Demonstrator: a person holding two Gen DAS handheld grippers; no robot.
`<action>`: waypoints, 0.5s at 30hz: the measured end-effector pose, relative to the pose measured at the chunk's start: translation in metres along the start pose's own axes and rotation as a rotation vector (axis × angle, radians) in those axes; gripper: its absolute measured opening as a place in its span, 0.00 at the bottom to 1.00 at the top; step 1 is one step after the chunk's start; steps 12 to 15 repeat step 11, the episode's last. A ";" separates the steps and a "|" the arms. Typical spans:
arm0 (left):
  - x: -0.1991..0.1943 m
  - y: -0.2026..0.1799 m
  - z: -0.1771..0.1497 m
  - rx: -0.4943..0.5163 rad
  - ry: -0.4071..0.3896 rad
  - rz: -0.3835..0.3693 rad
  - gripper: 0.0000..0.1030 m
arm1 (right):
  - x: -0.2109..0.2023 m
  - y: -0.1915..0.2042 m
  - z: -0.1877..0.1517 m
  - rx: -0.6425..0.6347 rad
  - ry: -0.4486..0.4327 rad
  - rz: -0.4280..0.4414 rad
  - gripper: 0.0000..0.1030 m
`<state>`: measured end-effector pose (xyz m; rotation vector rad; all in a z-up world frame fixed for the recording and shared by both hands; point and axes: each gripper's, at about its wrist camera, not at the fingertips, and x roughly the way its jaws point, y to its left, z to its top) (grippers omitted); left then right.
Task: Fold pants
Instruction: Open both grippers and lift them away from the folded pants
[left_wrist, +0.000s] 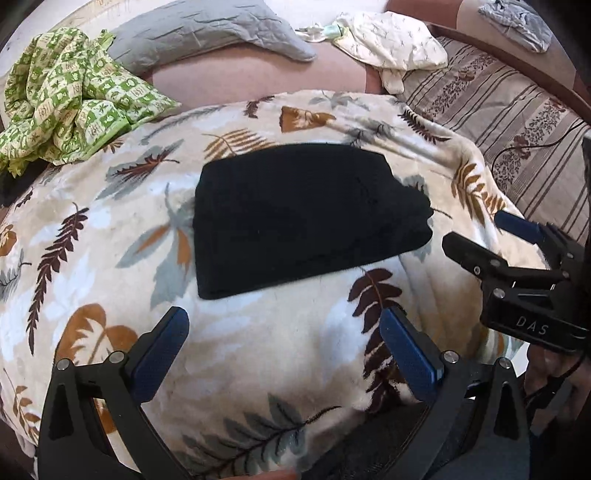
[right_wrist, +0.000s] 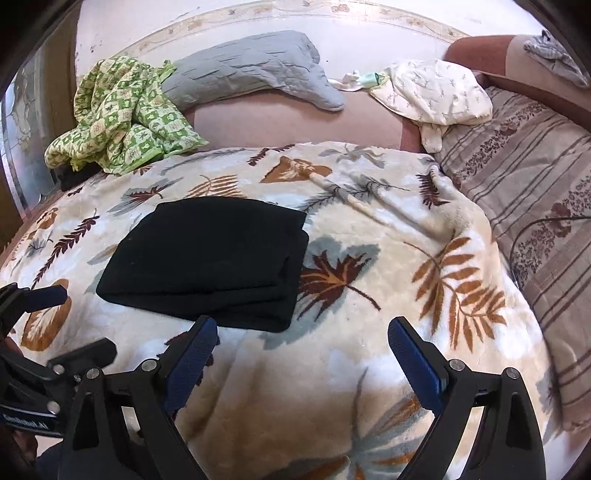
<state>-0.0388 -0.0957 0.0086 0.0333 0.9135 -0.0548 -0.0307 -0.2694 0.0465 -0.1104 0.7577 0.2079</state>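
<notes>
The black pants (left_wrist: 306, 218) lie folded into a compact, layered rectangle on the leaf-print blanket (left_wrist: 110, 240). They also show in the right wrist view (right_wrist: 210, 258), left of centre. My left gripper (left_wrist: 284, 325) is open and empty, held just in front of the pants' near edge. My right gripper (right_wrist: 303, 332) is open and empty, near the pants' front right corner. The right gripper also shows at the right edge of the left wrist view (left_wrist: 476, 232), open, just right of the pants. The left gripper appears at the lower left of the right wrist view (right_wrist: 70, 321).
A green checked cloth (left_wrist: 70, 99) is bunched at the back left. A grey pillow (left_wrist: 207, 33) and a cream garment (left_wrist: 391, 48) lie along the back. A striped floral cushion (left_wrist: 509, 122) with a black cable (right_wrist: 524, 236) is on the right.
</notes>
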 end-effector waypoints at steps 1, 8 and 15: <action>0.001 0.000 -0.001 -0.004 0.005 -0.002 1.00 | 0.000 0.002 0.000 -0.008 -0.004 -0.005 0.92; 0.000 0.009 -0.005 -0.055 -0.025 0.041 1.00 | 0.000 0.003 0.002 -0.003 -0.013 -0.017 0.92; 0.003 0.009 -0.005 -0.057 -0.008 0.048 1.00 | 0.001 0.002 0.003 0.008 -0.013 -0.021 0.92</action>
